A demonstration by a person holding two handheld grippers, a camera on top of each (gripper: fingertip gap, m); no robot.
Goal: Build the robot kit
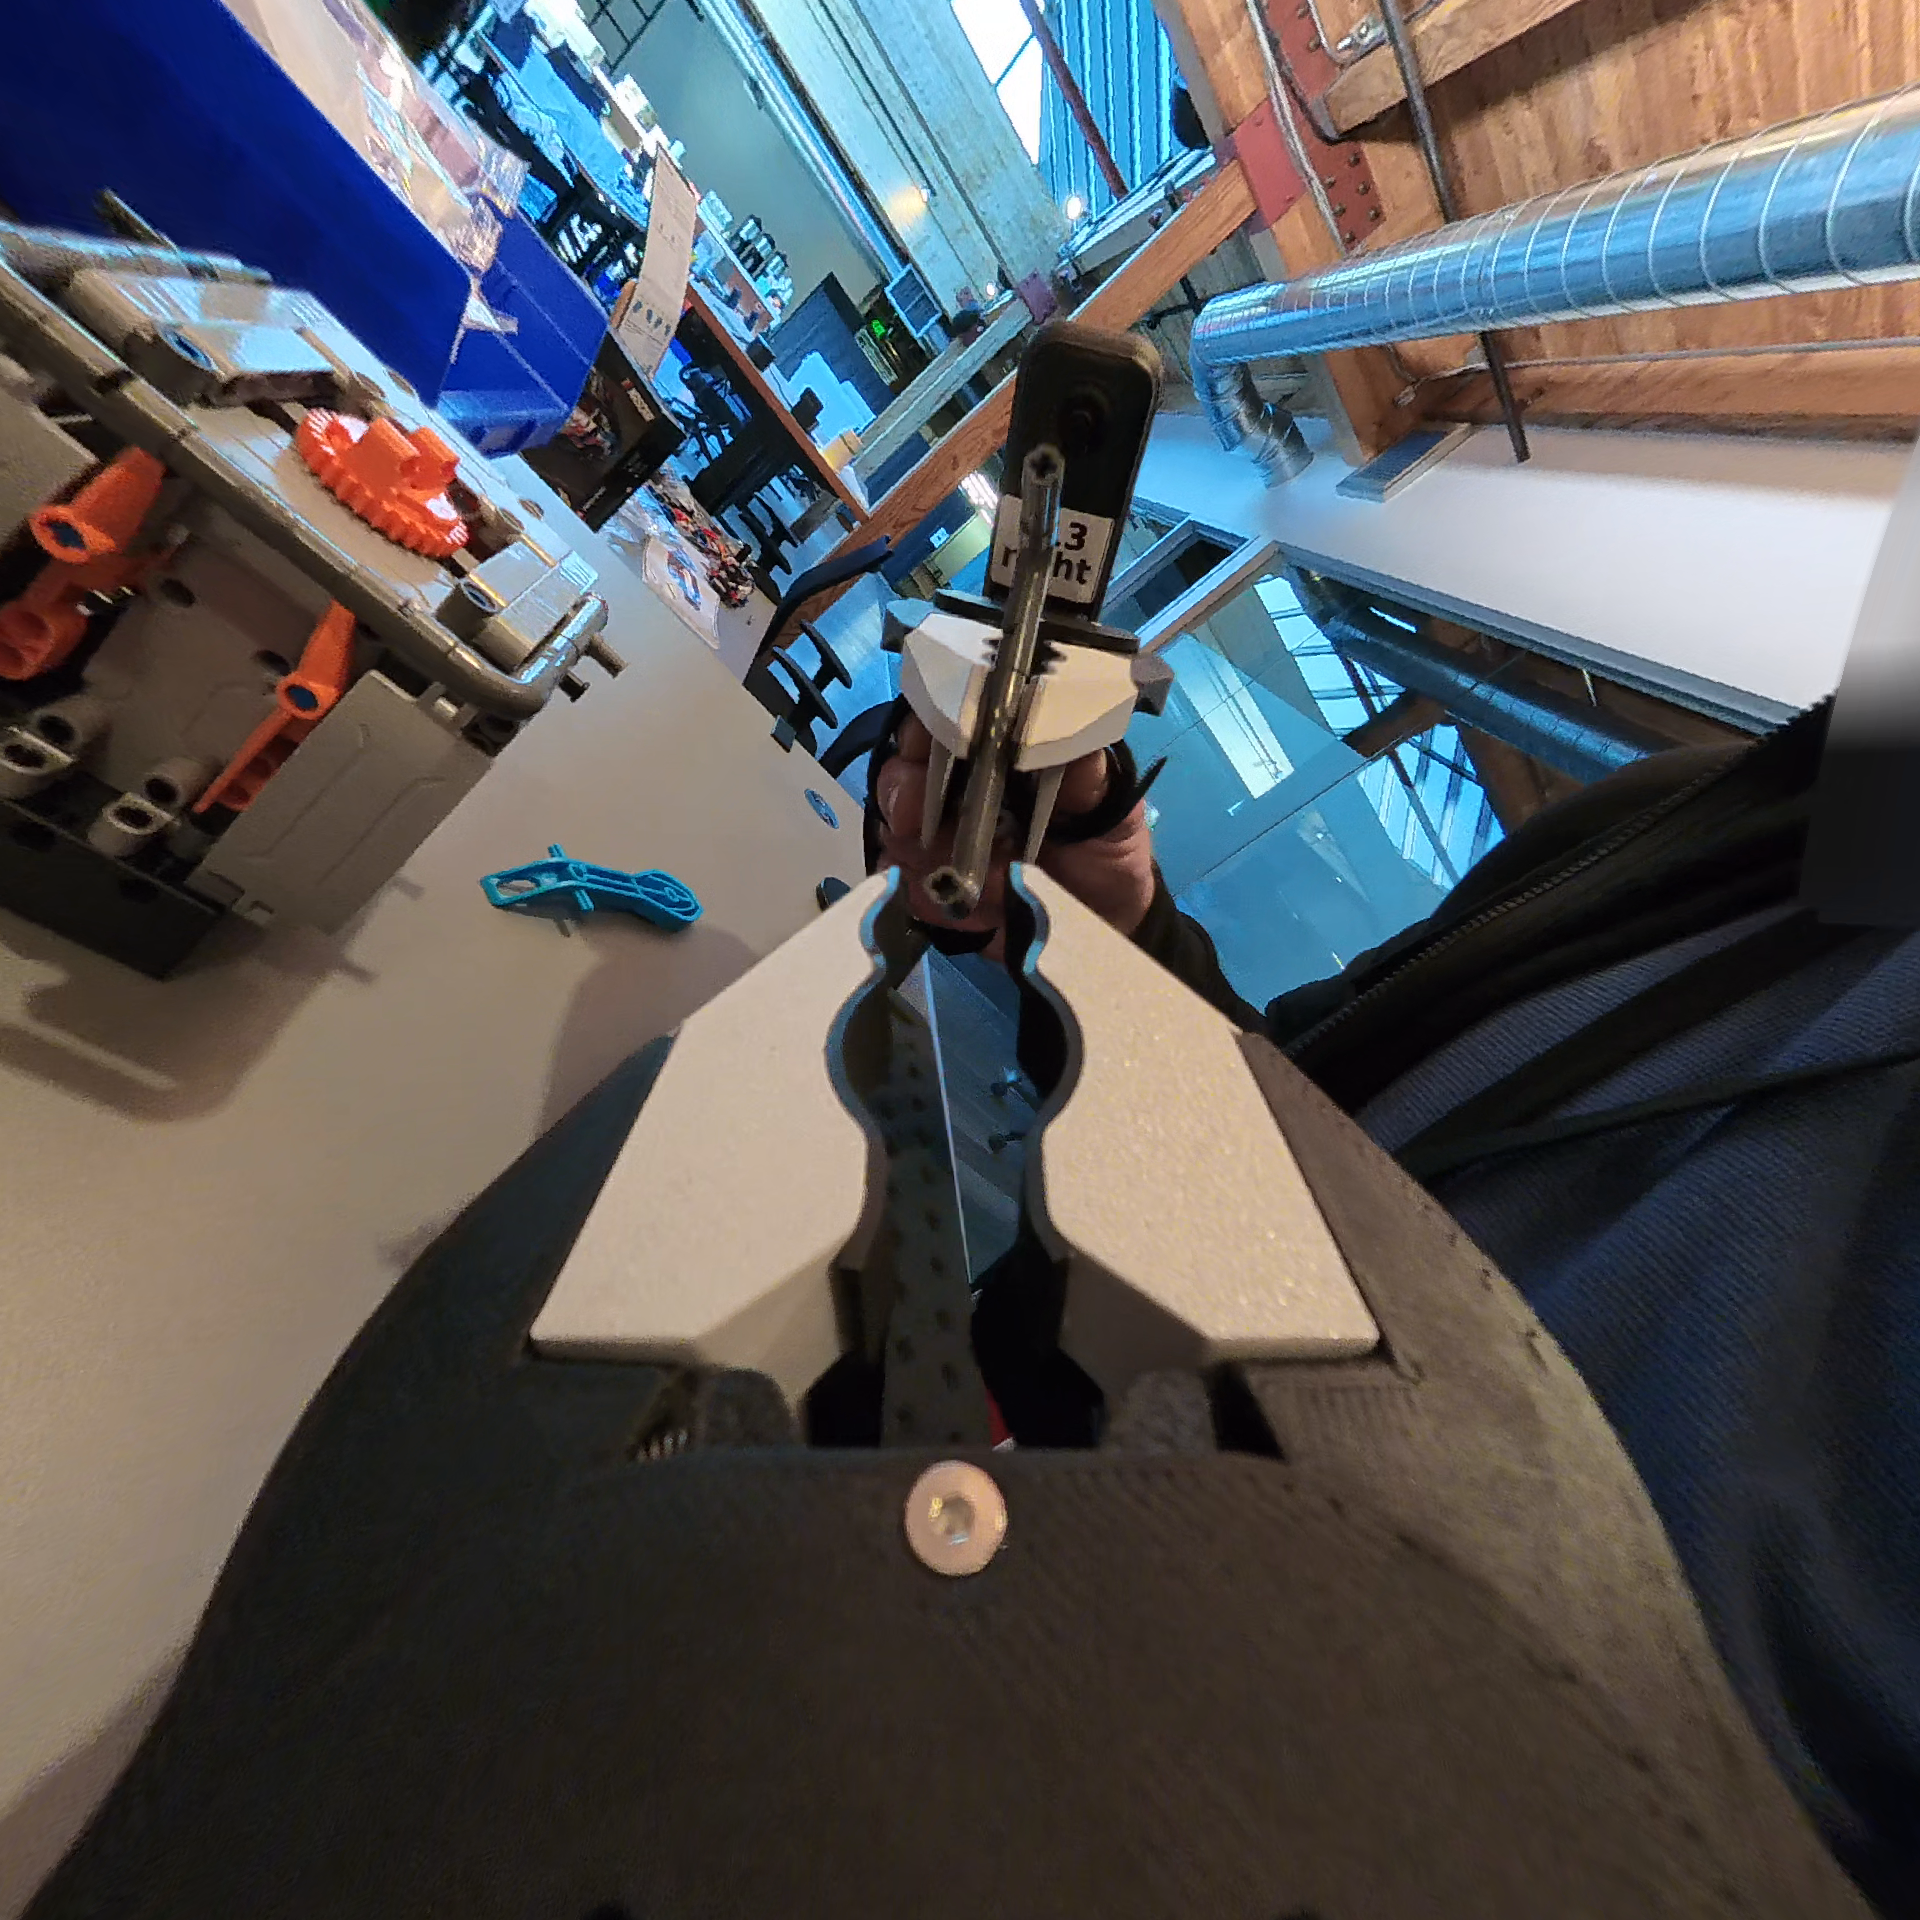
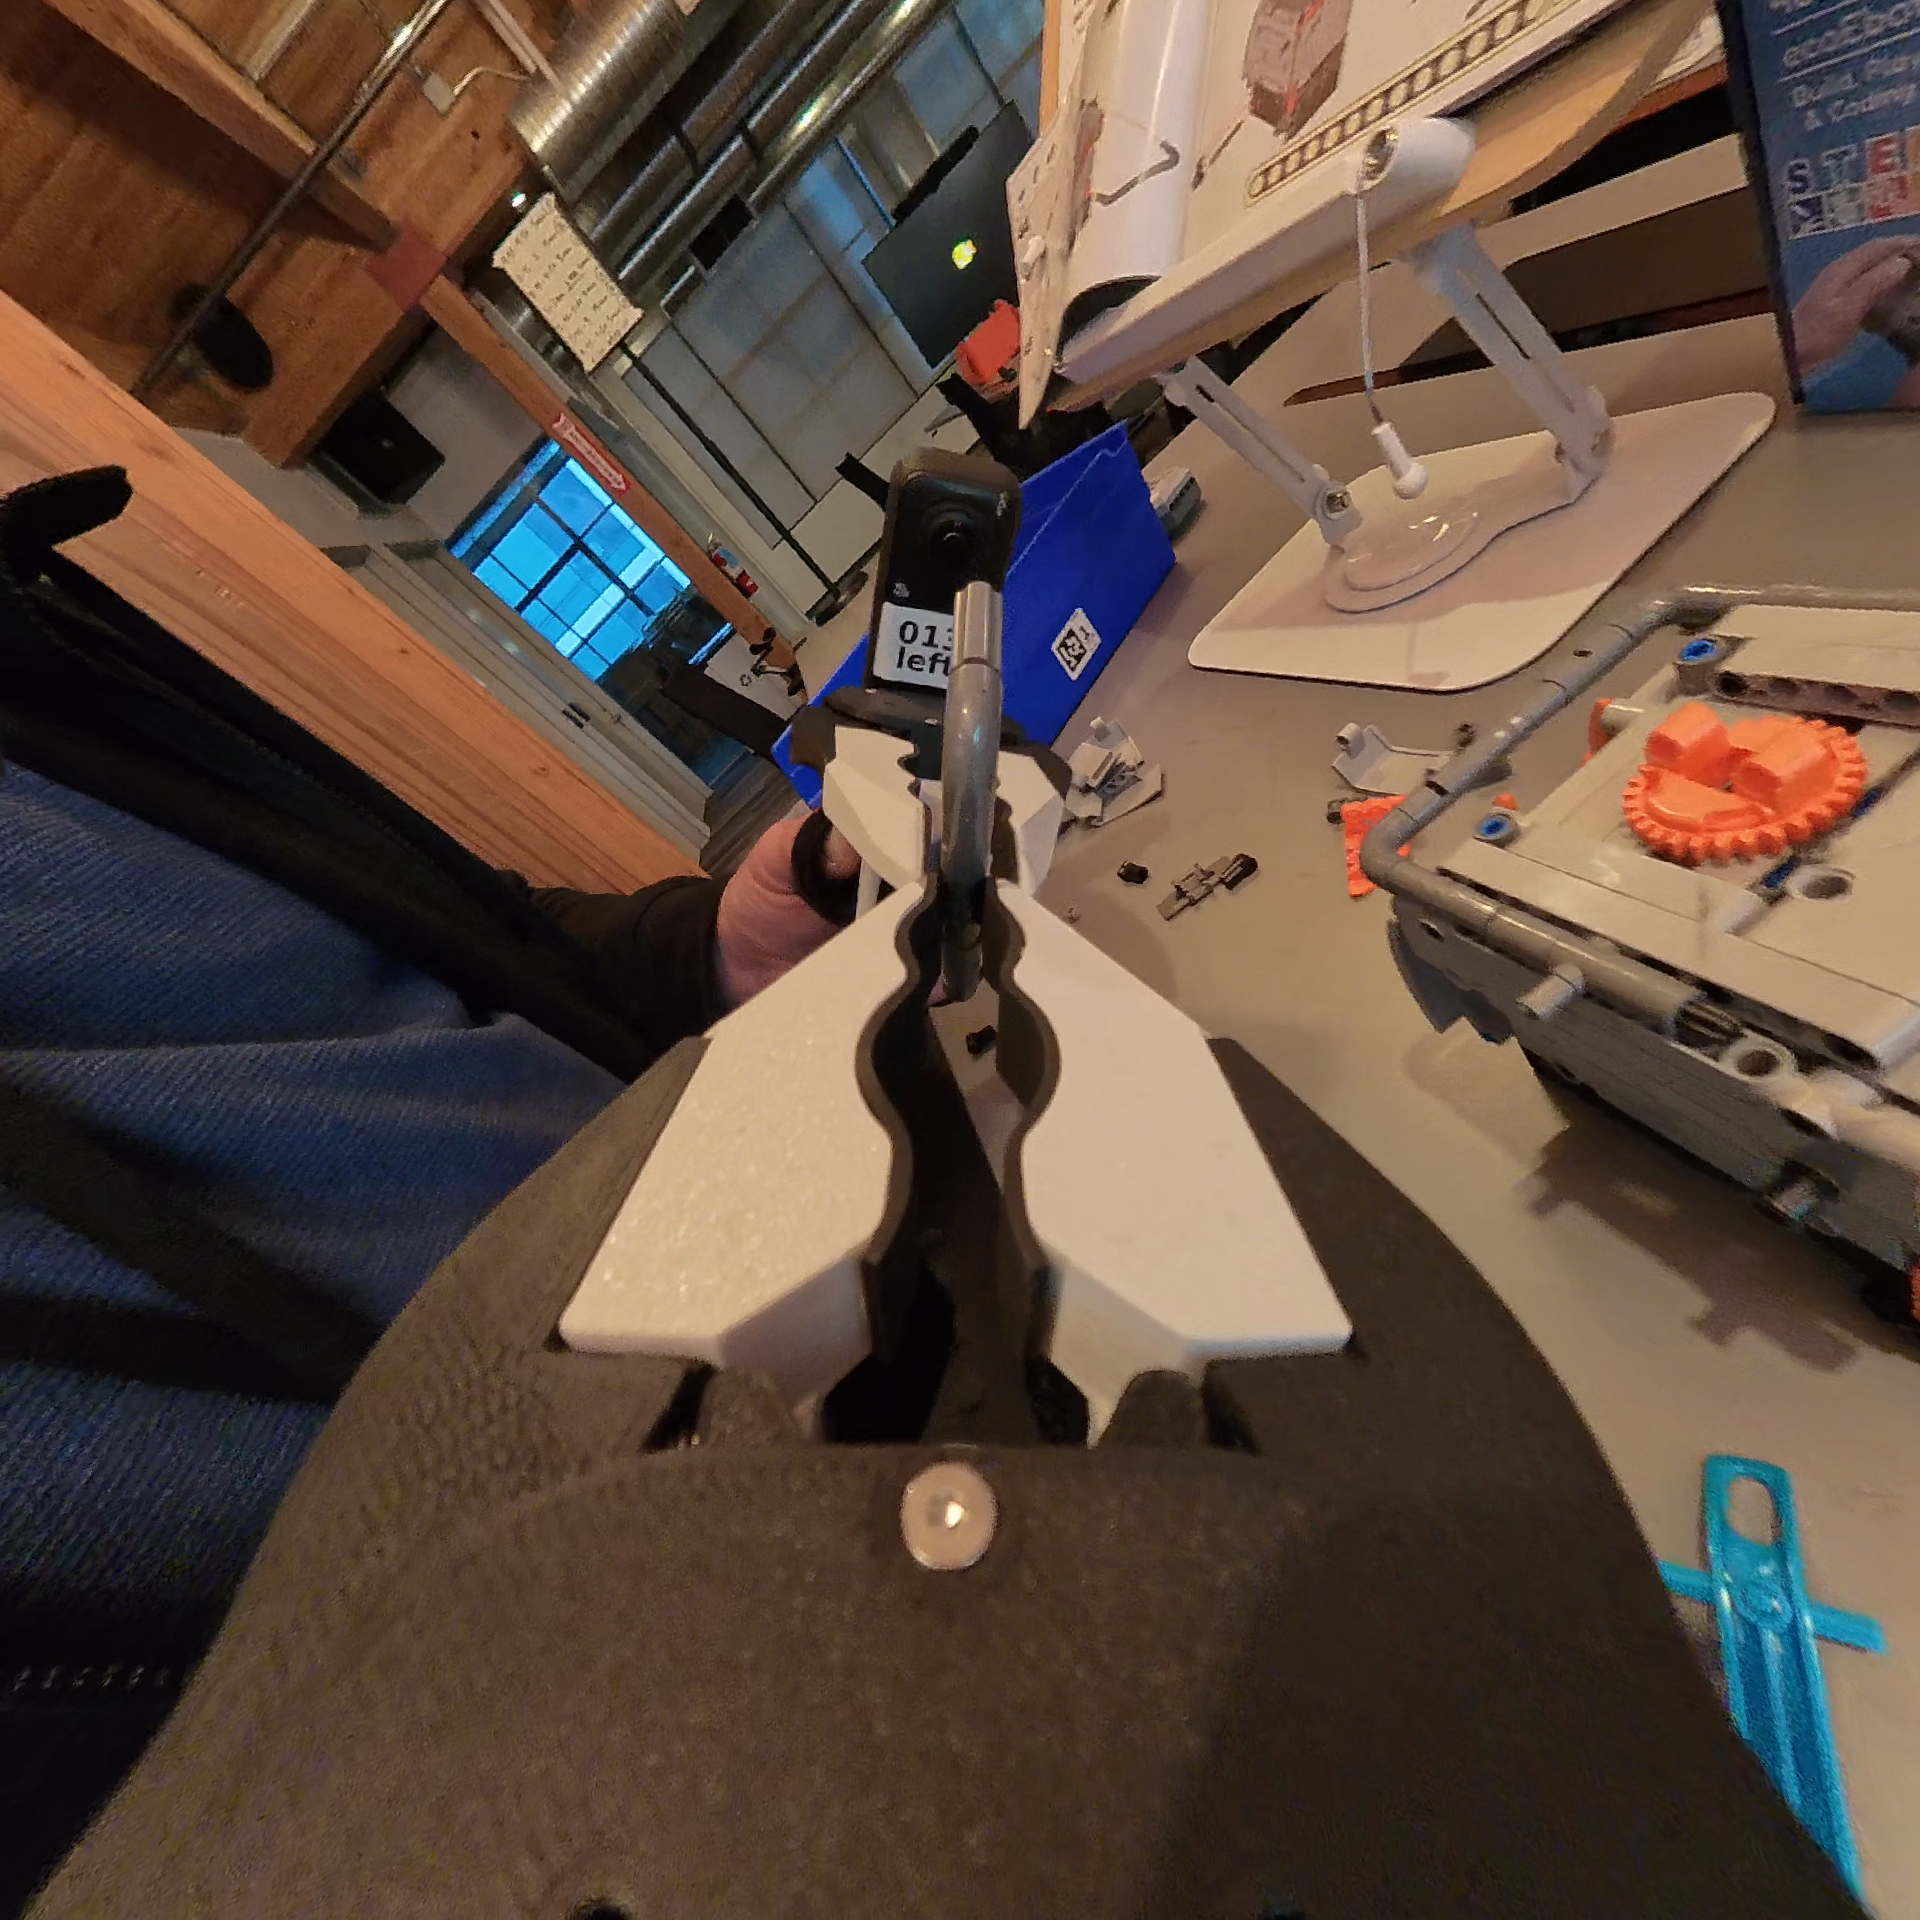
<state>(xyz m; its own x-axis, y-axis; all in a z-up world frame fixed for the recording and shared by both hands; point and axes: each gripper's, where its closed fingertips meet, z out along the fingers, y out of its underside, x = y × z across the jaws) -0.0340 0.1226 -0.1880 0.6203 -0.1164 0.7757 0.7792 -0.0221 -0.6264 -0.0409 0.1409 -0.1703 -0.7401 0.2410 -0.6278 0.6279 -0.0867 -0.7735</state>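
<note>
A slim grey tube (image 1: pixel 997 727) (image 2: pixel 968 769) with cross-shaped ends stands between my two grippers, which face each other tip to tip above the table edge. My left gripper (image 1: pixel 951 896) is closed around the tube's near end. My right gripper (image 2: pixel 961 914) is closed around the tube's lower part. The right gripper shows in the left wrist view (image 1: pixel 1023 681) with its toothed jaws around the tube. The left gripper shows in the right wrist view (image 2: pixel 940 800), held by a hand (image 2: pixel 769 914).
A grey brick-built model (image 1: pixel 343 675) (image 2: pixel 1662 935) with an orange gear (image 1: pixel 379 478) (image 2: pixel 1745 790) stands on the table. A turquoise plastic tool (image 1: pixel 592 894) (image 2: pixel 1766 1621) and loose small parts (image 2: pixel 1195 878) lie nearby. Behind are a blue bin (image 2: pixel 1070 582) and a white booklet stand (image 2: pixel 1475 540). My two grippers' fingertips are within a few centimetres of each other.
</note>
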